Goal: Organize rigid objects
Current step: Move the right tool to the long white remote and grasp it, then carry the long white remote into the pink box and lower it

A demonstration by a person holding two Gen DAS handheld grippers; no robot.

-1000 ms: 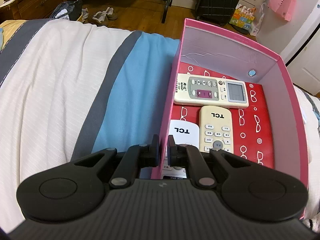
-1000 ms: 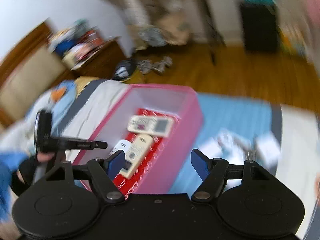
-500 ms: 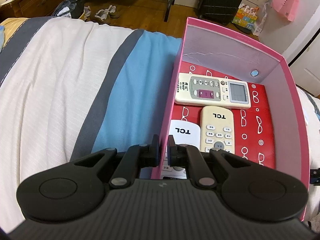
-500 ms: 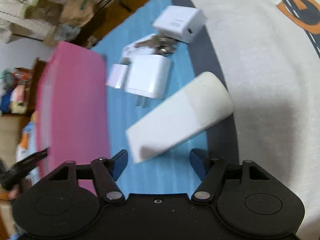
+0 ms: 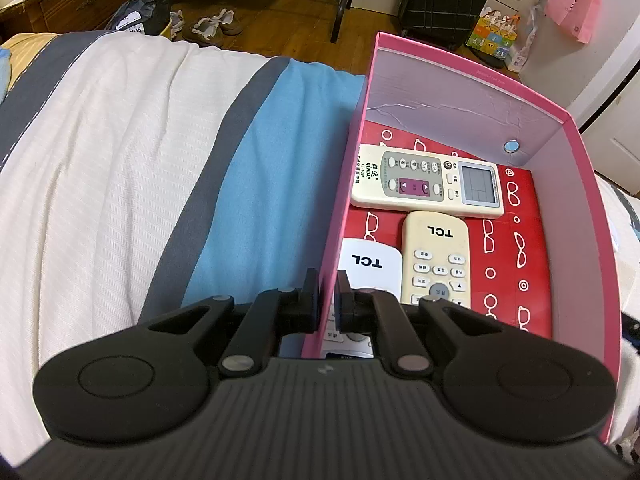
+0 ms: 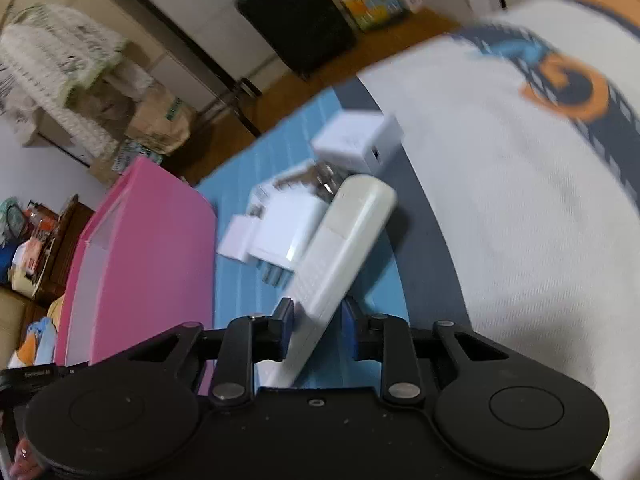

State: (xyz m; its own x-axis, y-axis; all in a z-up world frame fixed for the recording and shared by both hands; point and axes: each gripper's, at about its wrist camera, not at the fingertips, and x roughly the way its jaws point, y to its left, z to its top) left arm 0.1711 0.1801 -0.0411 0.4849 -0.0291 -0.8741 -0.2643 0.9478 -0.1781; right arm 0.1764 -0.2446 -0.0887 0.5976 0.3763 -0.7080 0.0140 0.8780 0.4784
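The left hand-held gripper [image 5: 329,296] is pinching the near left wall of the pink box [image 5: 472,76], one finger outside the wall and one inside, the jaws almost closed on the thin card, so it is judged to be steadying the box on the bed [image 5: 120,168]. Inside the box, at the centre right of the left wrist view, a cream remote with a screen [image 5: 427,181] is lying crosswise near the far wall, a cream TCL remote [image 5: 436,258] is lying just below it, and a white TCL remote [image 5: 370,266] is sitting beside that one, against the gripped wall.

In the right wrist view the right hand-held gripper [image 6: 318,326] is closing narrowly on the lower end of a white remote [image 6: 340,240], which is tilting up and away toward the centre of the frame. Whether that remote is already clear of the bedcover cannot be told through the blur. Behind it, several white chargers [image 6: 288,224] and a white adapter cube [image 6: 356,140] are lying on the blue stripe, close together, with the pink box at the left of the frame.

The step in hand appears to be the pickup of this fourth remote. The next move is calling for a lift and a carry leftward over the box rim, then a placement onto the bare red floor [image 5: 532,248] at the right of the box, without knocking the chargers
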